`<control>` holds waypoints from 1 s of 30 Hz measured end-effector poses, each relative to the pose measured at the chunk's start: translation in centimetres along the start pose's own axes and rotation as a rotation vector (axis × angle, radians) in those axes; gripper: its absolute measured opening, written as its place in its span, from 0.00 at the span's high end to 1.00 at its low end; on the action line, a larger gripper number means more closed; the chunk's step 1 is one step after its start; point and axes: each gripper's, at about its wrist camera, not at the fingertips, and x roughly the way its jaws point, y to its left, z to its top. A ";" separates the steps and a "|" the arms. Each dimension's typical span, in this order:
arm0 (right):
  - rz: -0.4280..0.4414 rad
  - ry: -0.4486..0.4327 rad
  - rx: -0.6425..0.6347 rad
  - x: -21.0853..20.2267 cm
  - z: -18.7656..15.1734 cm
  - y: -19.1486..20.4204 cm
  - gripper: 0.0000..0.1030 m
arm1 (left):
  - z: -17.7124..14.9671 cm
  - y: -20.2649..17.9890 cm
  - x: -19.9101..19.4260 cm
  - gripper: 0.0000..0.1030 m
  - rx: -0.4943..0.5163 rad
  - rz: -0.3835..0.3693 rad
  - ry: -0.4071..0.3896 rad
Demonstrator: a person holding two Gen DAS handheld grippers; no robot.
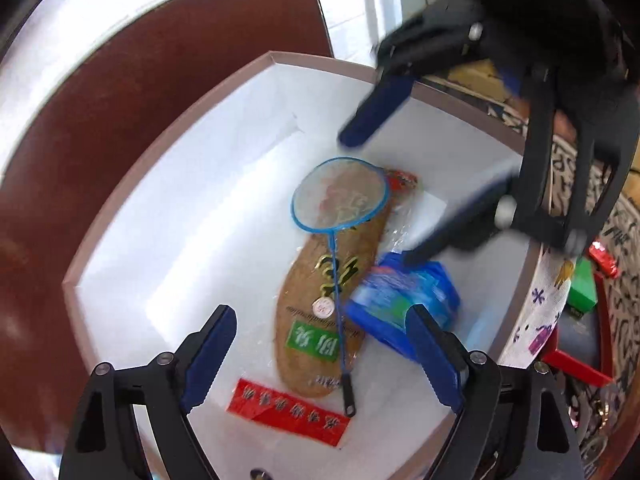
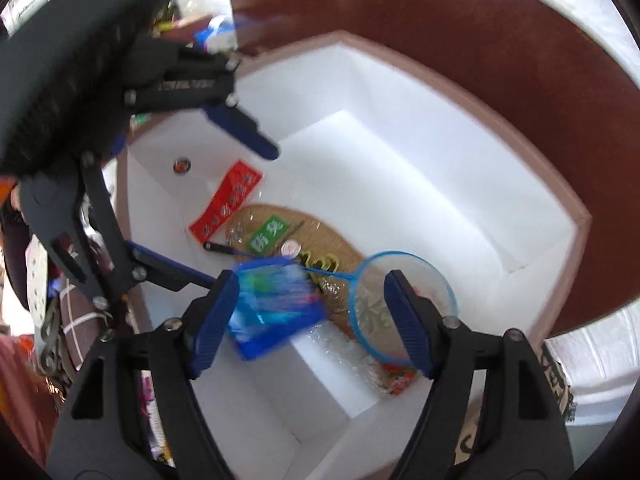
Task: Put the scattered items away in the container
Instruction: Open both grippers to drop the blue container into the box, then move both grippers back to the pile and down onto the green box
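Observation:
A white box with a brown rim (image 1: 168,136) (image 2: 472,84) holds a packaged brown insole (image 1: 320,304) (image 2: 320,240), a small blue hand net (image 1: 340,200) (image 2: 400,304) lying on it, and a red label strip (image 1: 288,412) (image 2: 224,208). A blue packet (image 1: 400,300) (image 2: 272,308) shows blurred over the box floor beside the insole. My left gripper (image 1: 320,356) (image 2: 240,208) is open and empty above the box. My right gripper (image 2: 312,312) (image 1: 380,196) is open above the box, with the blue packet between and below its fingers.
The box stands on a dark red-brown tabletop (image 1: 100,128) (image 2: 520,32). A patterned cloth (image 1: 624,280), a green box (image 1: 582,284) and red items (image 1: 600,256) lie to the right of the box.

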 end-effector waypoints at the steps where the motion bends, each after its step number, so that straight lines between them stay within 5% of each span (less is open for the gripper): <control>1: -0.025 -0.021 0.001 -1.0 -0.1 0.2 0.26 | -0.2 -0.4 -0.8 0.14 0.000 0.029 -0.007; 5: -0.083 -0.120 -0.029 -6.4 -0.6 2.3 0.26 | -1.7 -2.0 -5.6 0.14 -0.027 0.089 -0.086; 12: -0.131 -0.168 -0.060 -13.9 -5.4 8.8 0.23 | -4.3 -6.3 -11.6 0.08 0.001 0.050 -0.178; 20: -0.107 -0.114 0.027 -12.4 -14.2 12.6 0.23 | -5.3 -16.2 -5.9 0.08 0.019 -0.066 -0.120; 30: 0.010 -0.031 -0.021 -7.2 -19.7 10.5 0.23 | -1.1 -21.0 -0.3 0.08 0.124 -0.204 -0.025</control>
